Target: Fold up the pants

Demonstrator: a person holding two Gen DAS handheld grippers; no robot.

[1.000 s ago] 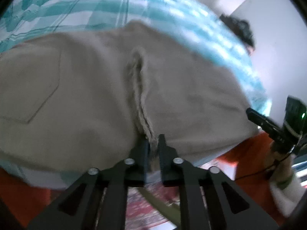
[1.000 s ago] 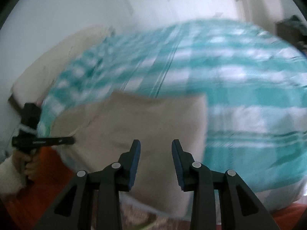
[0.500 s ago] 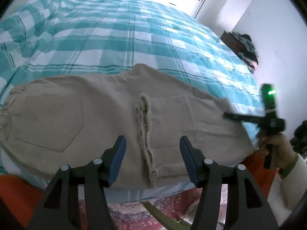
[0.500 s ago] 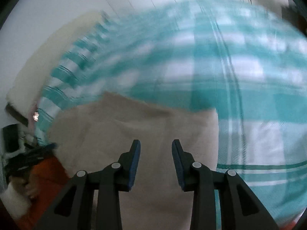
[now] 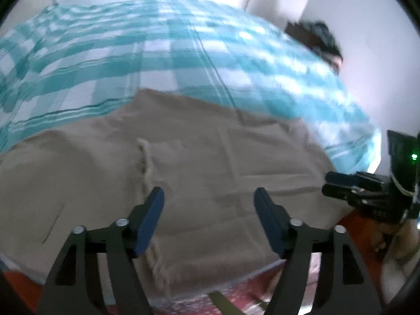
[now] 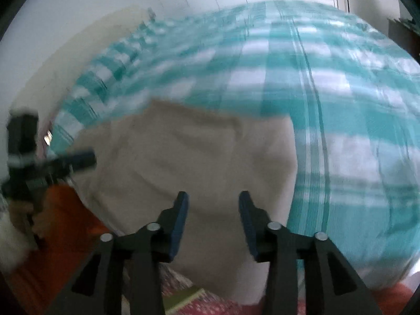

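Observation:
Beige pants [image 5: 199, 162] lie folded flat on the teal-and-white checked bed, near its front edge. A frayed hem edge [image 5: 144, 157] crosses the top layer. My left gripper [image 5: 208, 199] is wide open and empty, just above the pants near that hem. My right gripper [image 6: 212, 202] is open and empty over the pants' right end [image 6: 199, 157]. The right gripper also shows in the left wrist view [image 5: 359, 186], past the pants' right edge. The left gripper shows blurred in the right wrist view [image 6: 52, 162] at the pants' left edge.
The checked bedspread [image 5: 183, 52] stretches far behind the pants. A dark pile [image 5: 317, 34] sits at the far right by the wall. A cream headboard [image 6: 65, 52] is at the left. Orange floor [image 6: 65, 210] and a patterned rug [image 5: 231, 302] lie below the bed edge.
My left gripper was shut on the frayed hem, let it go, opened wide and pulled back. The right gripper stayed open and shifted over the pants' right end.

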